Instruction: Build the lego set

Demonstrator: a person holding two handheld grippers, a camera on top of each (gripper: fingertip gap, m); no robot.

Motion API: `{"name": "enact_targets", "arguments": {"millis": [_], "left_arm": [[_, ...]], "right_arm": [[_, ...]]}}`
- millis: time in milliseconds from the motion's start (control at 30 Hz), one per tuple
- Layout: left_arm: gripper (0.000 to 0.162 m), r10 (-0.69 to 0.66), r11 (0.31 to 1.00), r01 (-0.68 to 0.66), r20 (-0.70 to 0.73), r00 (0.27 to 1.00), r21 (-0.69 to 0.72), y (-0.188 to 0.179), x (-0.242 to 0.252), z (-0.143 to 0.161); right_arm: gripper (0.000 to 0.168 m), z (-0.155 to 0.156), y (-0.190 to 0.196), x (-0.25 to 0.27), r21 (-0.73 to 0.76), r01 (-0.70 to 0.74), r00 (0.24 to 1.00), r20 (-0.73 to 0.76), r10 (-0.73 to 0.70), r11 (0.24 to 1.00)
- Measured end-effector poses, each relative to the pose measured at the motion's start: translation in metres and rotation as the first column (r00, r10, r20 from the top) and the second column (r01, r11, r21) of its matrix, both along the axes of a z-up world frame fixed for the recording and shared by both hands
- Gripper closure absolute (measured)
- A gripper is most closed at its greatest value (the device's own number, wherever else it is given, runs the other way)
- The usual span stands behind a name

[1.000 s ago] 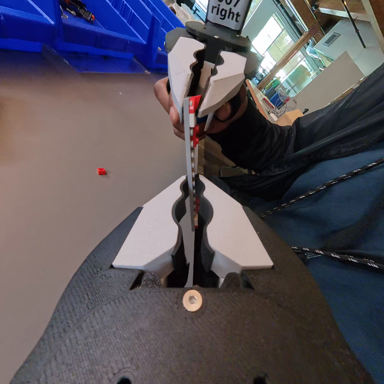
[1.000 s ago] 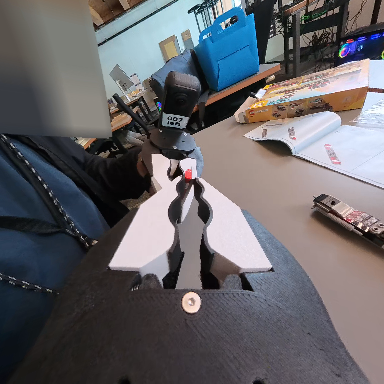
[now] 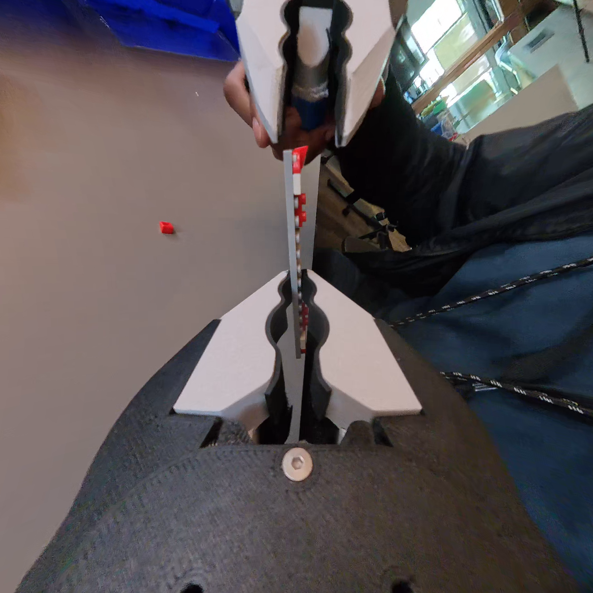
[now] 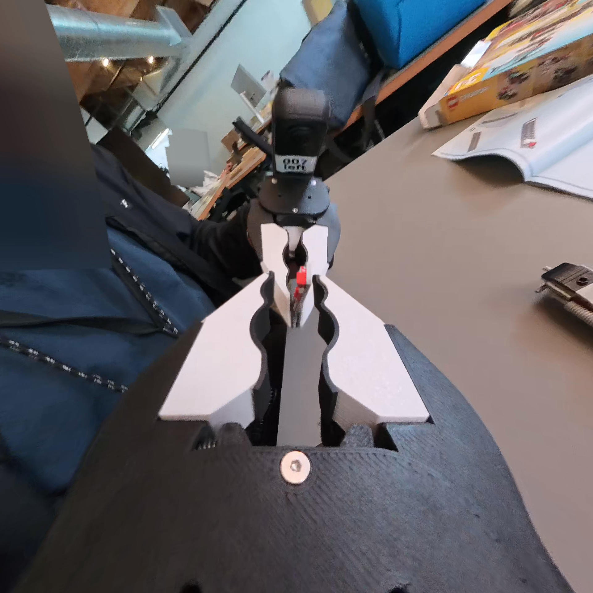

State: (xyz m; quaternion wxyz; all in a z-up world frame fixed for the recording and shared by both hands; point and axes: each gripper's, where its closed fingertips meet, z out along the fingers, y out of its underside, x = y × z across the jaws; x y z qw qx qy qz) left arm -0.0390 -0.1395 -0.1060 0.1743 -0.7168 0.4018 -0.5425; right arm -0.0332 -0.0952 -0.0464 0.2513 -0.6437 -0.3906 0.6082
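My left gripper point(image 3: 296, 272) is shut on a long grey lego plate point(image 3: 290, 224), held edge-on and pointing away from me. Red and white small bricks point(image 3: 300, 205) sit along one face of it. My right gripper point(image 3: 306, 142) faces it from the far end, open, with its fingertips either side of the plate's tip and apart from it. In the right wrist view my right gripper point(image 4: 292, 277) is open and empty. The left gripper point(image 4: 296, 324) shows between its fingers, with a red brick point(image 4: 301, 276) visible in its grip.
A loose red brick point(image 3: 166, 227) lies on the grey table point(image 3: 96, 192). Blue bins point(image 3: 160, 25) stand at the far edge. An open instruction booklet point(image 4: 545, 154), the set's box point(image 4: 513, 70) and a dark part-built assembly point(image 4: 571, 288) lie on the table. From the right gripper's tips to the dark part-built assembly point(image 4: 571, 288) is close to 15 cm.
My right gripper was shut on the plate's far end; it has opened, let go and now fills more of the left view. The left gripper still holds the plate.
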Motion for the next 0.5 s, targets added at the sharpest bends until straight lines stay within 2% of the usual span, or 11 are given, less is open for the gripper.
{"name": "enact_targets", "arguments": {"millis": [100, 500], "left_arm": [[0.159, -0.034, 0.999, 0.035, -0.013, 0.999, 0.029, -0.001, -0.002, 0.002], [0.158, -0.112, 0.988, 0.119, -0.075, 0.991, 0.103, -0.004, -0.005, 0.003]], "right_arm": [[0.146, -0.006, -0.001, -0.001, 0.002, -0.058, 0.997, 0.051, 0.058, 0.998], [0.154, -0.001, -0.011, -0.007, -0.025, -0.209, 0.977, 0.038, 0.209, 0.978]]}}
